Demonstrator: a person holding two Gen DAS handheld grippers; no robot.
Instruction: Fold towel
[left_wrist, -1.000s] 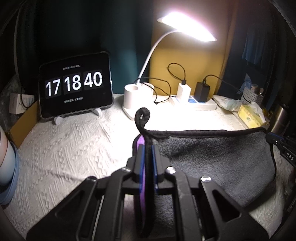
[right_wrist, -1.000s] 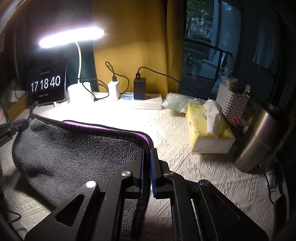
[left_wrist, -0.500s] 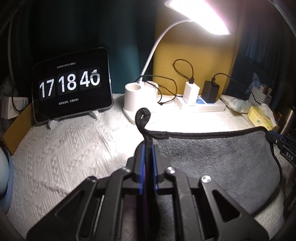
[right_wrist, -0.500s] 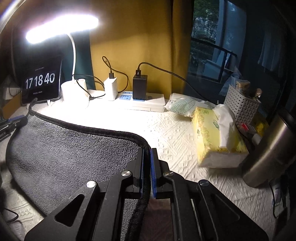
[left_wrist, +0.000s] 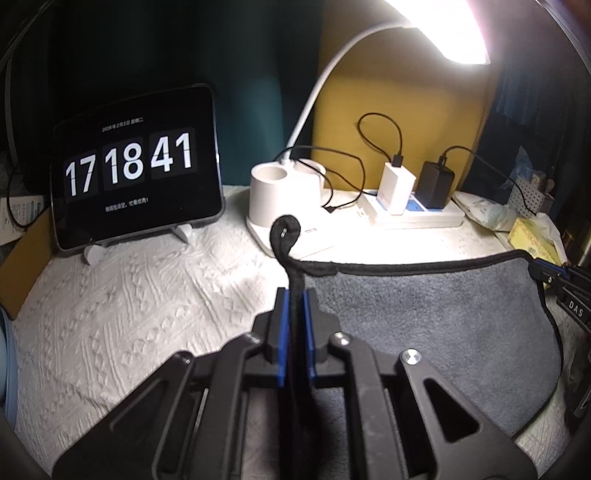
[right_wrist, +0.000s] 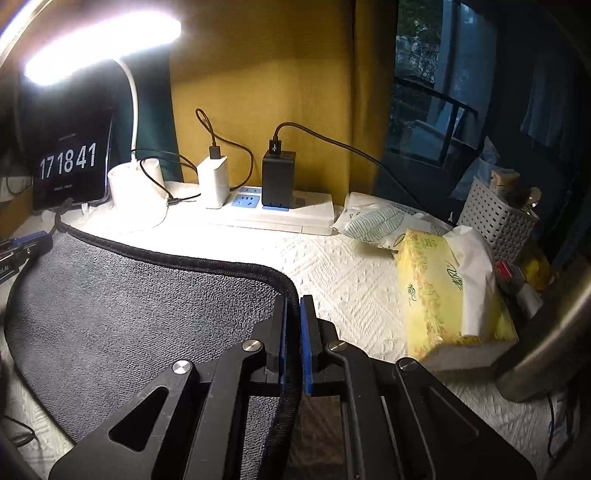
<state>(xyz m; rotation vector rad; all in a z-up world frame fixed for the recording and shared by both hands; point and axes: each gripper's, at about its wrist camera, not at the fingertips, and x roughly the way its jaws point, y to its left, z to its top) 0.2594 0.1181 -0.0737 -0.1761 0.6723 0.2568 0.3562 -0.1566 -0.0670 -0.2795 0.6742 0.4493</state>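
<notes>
A dark grey towel (left_wrist: 436, 317) with a black hem hangs stretched between my two grippers above the white textured table cover (left_wrist: 122, 306). My left gripper (left_wrist: 295, 295) is shut on its left corner; the black hanging loop (left_wrist: 285, 230) curls up past the fingertips. My right gripper (right_wrist: 293, 302) is shut on the right corner of the towel (right_wrist: 140, 306). Each gripper shows at the far edge of the other's view: the right one (left_wrist: 557, 280) and the left one (right_wrist: 22, 247).
Along the back stand a tablet clock (left_wrist: 136, 166), a white desk lamp base (left_wrist: 280, 192) and a power strip with chargers (right_wrist: 273, 210). A yellow tissue pack (right_wrist: 443, 295), a white basket (right_wrist: 495, 214) and a steel flask (right_wrist: 550, 332) stand at the right.
Both grippers have carried the towel's held edge forward toward the back of the table. The purple underside seen one second ago is hidden. The clock went from 40 to 41.
</notes>
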